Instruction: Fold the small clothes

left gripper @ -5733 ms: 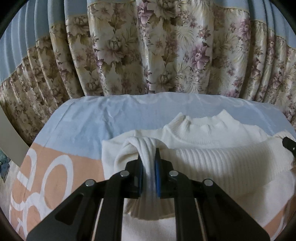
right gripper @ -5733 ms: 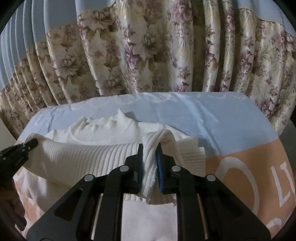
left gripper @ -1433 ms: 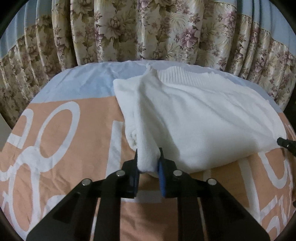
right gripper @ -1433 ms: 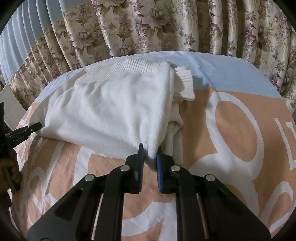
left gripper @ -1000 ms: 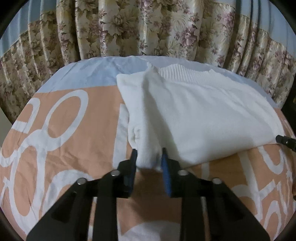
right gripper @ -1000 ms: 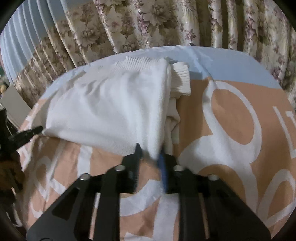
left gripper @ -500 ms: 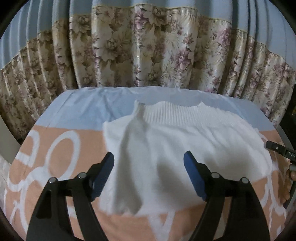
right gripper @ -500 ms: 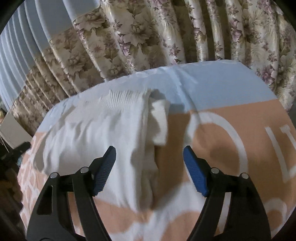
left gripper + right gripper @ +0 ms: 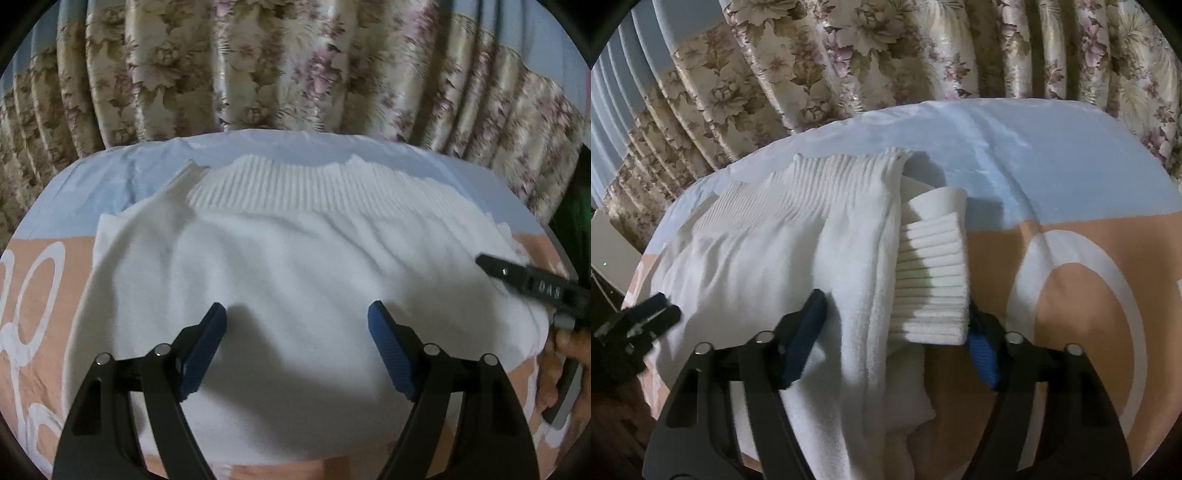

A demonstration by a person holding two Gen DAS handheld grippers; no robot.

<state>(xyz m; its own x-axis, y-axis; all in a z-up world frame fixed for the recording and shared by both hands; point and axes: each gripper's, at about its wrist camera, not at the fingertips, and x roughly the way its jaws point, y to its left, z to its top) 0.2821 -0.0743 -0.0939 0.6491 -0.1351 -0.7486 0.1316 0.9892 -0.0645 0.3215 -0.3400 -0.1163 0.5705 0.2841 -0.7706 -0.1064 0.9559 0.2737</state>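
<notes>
The left claw [image 9: 297, 347] hovers spread over the middle of a folded white sweater [image 9: 295, 280], gripping nothing, while the right claw [image 9: 895, 332], its jaws having just been closing but not yet pinching, straddles the sweater's right-hand fold and a ribbed cuff [image 9: 934, 277] that pokes out beside it. The sweater lies on a surface under a peach, white and blue cloth [image 9: 1089, 295], its ribbed hem toward the floral curtain [image 9: 295, 66]. The fold looks laid down and released; what seems left is tidying, and the next move probably calls for tucking that stray cuff under or pressing the bundle flat. Bare cloth stretches wide to the right of the sweater and narrower to the left; the curtain hangs just behind the far edge.
</notes>
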